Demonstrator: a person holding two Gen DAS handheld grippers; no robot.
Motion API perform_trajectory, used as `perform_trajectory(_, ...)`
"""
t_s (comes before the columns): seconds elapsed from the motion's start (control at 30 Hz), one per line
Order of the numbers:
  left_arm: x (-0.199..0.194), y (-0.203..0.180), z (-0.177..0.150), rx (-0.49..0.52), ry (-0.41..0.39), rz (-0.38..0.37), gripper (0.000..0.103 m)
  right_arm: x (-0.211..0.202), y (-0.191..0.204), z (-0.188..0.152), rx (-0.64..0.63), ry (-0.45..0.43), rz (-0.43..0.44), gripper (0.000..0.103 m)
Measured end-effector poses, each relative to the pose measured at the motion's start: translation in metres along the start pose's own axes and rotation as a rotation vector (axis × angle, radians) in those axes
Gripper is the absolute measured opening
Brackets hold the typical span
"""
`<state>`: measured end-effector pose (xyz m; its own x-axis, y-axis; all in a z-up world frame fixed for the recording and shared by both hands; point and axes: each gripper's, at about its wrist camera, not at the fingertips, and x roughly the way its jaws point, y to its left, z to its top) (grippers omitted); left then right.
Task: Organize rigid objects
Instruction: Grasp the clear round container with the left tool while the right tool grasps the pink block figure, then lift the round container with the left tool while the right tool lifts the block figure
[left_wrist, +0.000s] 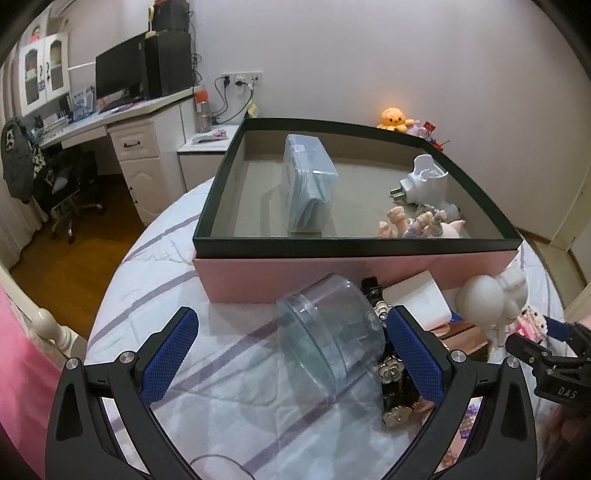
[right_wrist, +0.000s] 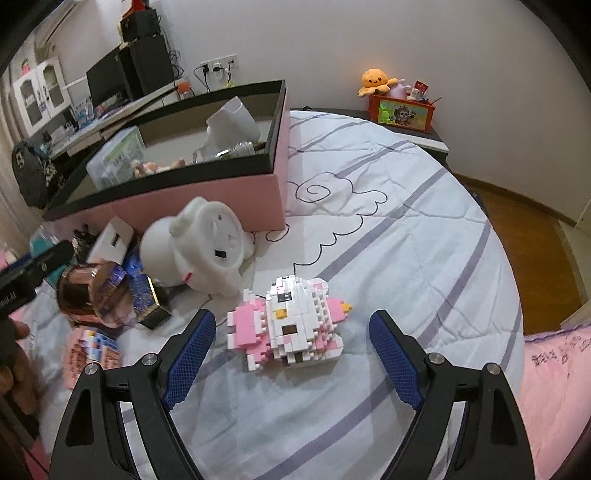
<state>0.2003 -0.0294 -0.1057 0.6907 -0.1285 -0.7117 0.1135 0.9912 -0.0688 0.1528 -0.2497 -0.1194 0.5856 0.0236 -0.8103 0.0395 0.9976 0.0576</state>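
A pink box with a black rim (left_wrist: 354, 275) (right_wrist: 207, 199) sits on the bed. Inside it are a wrapped blue case (left_wrist: 308, 184), a white plug-in device (left_wrist: 424, 181) and small figurines (left_wrist: 421, 225). In the left wrist view a clear round plastic jar (left_wrist: 328, 332) lies on its side between the spread blue pads of my left gripper (left_wrist: 291, 328), which is open around it without touching. In the right wrist view a pink-and-white brick-built figure (right_wrist: 291, 325) lies on the sheet just ahead of my right gripper (right_wrist: 293, 328), open with wide jaws either side of it.
A pile beside the box holds a white round toy (right_wrist: 199, 247), a brown transparent jar (right_wrist: 94, 295), a blue book (right_wrist: 142, 291), a black flowered item (left_wrist: 393, 373) and a white card (left_wrist: 417, 299). A desk (left_wrist: 122, 122) stands to the left. A nightstand with plush toys (right_wrist: 399, 107) is behind.
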Motion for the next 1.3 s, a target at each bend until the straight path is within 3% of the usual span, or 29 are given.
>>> perform_trajectory(0.07,0.006,0.001,-0.001,0.0,0.018,-0.015,0.101,0.002,0.003,-0.001,-0.027,0.0,-0.016,0.086)
perform_trajectory(0.17,0.014,0.002,-0.003,-0.008,0.051,-0.056,0.089,0.002,0.006,-0.002,-0.05,-0.005,-0.026,0.084)
perform_trajectory(0.23,0.013,0.003,-0.003,-0.011,0.047,-0.086,0.073,0.001,0.005,-0.003,-0.056,-0.011,-0.032,0.079)
perform_trajectory(0.33,0.011,0.001,-0.003,-0.006,0.047,-0.122,0.055,-0.002,0.004,-0.003,-0.062,-0.017,-0.027,0.063)
perform_trajectory(0.5,0.001,0.0,-0.006,-0.005,0.032,-0.139,0.039,-0.008,0.003,-0.005,-0.054,-0.02,-0.017,0.061)
perform_trajectory(1.07,-0.033,0.016,-0.023,-0.011,-0.019,-0.136,0.036,-0.03,0.002,-0.011,-0.03,-0.045,0.024,0.061)
perform_trajectory(1.3,-0.057,0.018,-0.014,-0.002,-0.069,-0.136,0.036,-0.045,0.006,-0.005,-0.034,-0.076,0.049,0.061)
